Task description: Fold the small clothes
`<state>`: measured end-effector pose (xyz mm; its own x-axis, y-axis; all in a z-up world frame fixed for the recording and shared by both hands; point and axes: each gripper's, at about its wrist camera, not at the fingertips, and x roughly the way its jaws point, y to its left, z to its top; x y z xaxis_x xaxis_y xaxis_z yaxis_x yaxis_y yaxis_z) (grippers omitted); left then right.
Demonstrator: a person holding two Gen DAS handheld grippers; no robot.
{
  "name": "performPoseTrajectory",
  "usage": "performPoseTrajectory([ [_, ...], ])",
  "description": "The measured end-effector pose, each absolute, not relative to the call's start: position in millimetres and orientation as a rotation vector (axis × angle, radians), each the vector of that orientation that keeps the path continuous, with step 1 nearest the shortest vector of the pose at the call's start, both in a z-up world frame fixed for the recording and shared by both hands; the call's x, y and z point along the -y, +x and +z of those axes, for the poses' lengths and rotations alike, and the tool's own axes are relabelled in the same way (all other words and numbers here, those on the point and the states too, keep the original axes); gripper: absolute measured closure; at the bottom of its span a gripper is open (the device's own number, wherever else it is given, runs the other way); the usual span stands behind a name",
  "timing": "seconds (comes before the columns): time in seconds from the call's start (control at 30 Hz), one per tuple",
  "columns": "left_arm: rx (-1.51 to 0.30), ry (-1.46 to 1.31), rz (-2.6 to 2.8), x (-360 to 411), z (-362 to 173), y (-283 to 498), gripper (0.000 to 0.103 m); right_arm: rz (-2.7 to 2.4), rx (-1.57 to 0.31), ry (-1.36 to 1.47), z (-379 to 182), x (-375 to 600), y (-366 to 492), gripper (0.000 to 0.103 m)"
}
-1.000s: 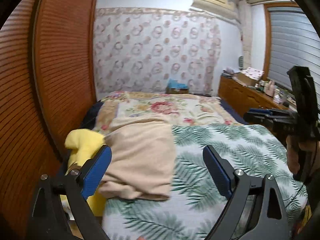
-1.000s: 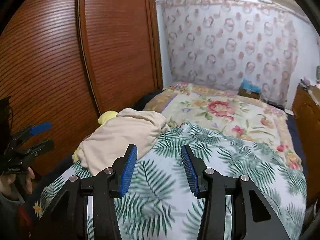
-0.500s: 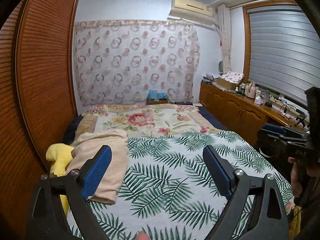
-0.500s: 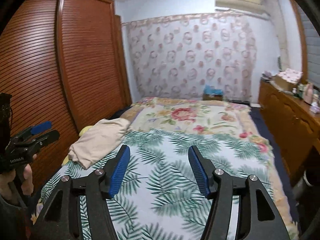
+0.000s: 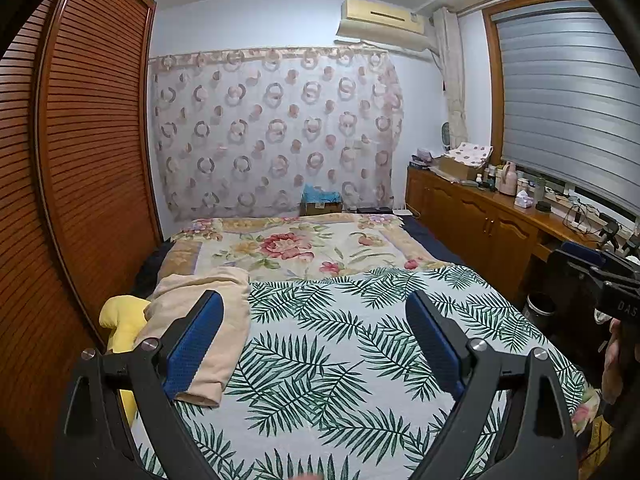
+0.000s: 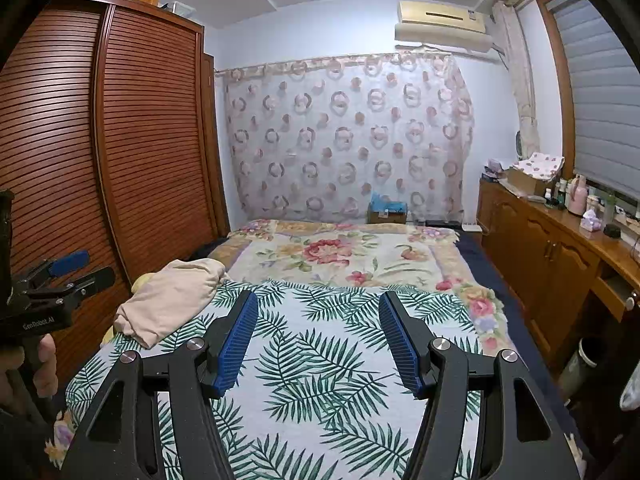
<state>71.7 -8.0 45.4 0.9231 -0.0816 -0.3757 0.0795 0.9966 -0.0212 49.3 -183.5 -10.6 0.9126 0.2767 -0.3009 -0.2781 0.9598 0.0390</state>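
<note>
A folded beige garment (image 5: 224,320) lies on the left side of the bed, on top of a yellow garment (image 5: 122,320); it also shows in the right wrist view (image 6: 172,300). My left gripper (image 5: 314,316) is open and empty, held above the palm-leaf sheet (image 5: 340,344), its left finger in front of the beige garment. My right gripper (image 6: 318,314) is open and empty above the same sheet (image 6: 320,360), to the right of the garment. Each gripper appears at the edge of the other's view.
A wooden louvred wardrobe (image 5: 80,160) stands close along the bed's left side. A floral blanket (image 5: 296,246) covers the far half of the bed. A wooden cabinet (image 5: 480,224) with bottles runs along the right wall. A bin (image 5: 540,312) stands by it.
Both grippers have pulled back and up from the beige garment, so more of the room and bed shows. The garment stays on the left of the bed. Both stay open.
</note>
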Motion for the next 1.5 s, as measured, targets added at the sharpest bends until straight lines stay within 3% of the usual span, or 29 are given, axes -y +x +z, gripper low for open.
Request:
performPoseTrajectory([
  [1.5,-0.375,-0.008,-0.076,1,46,68,0.010,0.284,-0.302,-0.016,-8,211,54,0.038],
])
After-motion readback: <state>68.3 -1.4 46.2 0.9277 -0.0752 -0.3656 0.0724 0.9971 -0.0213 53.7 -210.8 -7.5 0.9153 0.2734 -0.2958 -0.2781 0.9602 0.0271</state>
